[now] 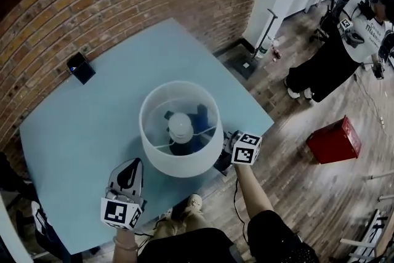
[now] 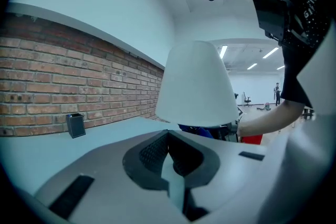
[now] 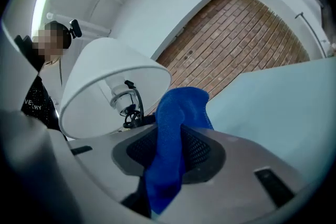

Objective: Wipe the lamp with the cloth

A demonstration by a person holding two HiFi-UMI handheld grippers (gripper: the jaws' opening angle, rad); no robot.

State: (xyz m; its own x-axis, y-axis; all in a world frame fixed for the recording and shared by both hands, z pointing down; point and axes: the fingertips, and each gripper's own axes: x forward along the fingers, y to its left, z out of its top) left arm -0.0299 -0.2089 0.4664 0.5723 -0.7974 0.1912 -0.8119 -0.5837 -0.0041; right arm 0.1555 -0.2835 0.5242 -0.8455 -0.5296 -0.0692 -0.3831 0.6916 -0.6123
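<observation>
Lamp (image 1: pixel 180 164) stands on the light blue surface (image 1: pixel 74 132), towards its near edge, with its white shade between the two tools. The right tool (image 1: pixel 226 154) sits at the shade's right side, pinching the blue cloth (image 3: pixel 173 149), which is bunched and stands up past the jaw tips. The left tool (image 1: pixel 130 168) waits low on the other side, just beside the shade, its jaws pressed together on nothing.

To wipe well, I would bring the free fold of cloth flat against the shade's outer wall and stroke round it with light pressure, since a thin shade will likely rock or turn on its stem. The idle left tool could steady the base or the far rim while the right one sweeps. Keeping the hard jaw tips off the shade, so that only cloth touches it, seems wise.

From the right gripper view the cloth lies close to the shade's lower rim, but I cannot tell whether it touches. The shade hides the lamp's base from above, and the dark blue seen through its open top may be base or cloth. A small black box (image 1: pixel 80 66) stands well apart by the brick wall
</observation>
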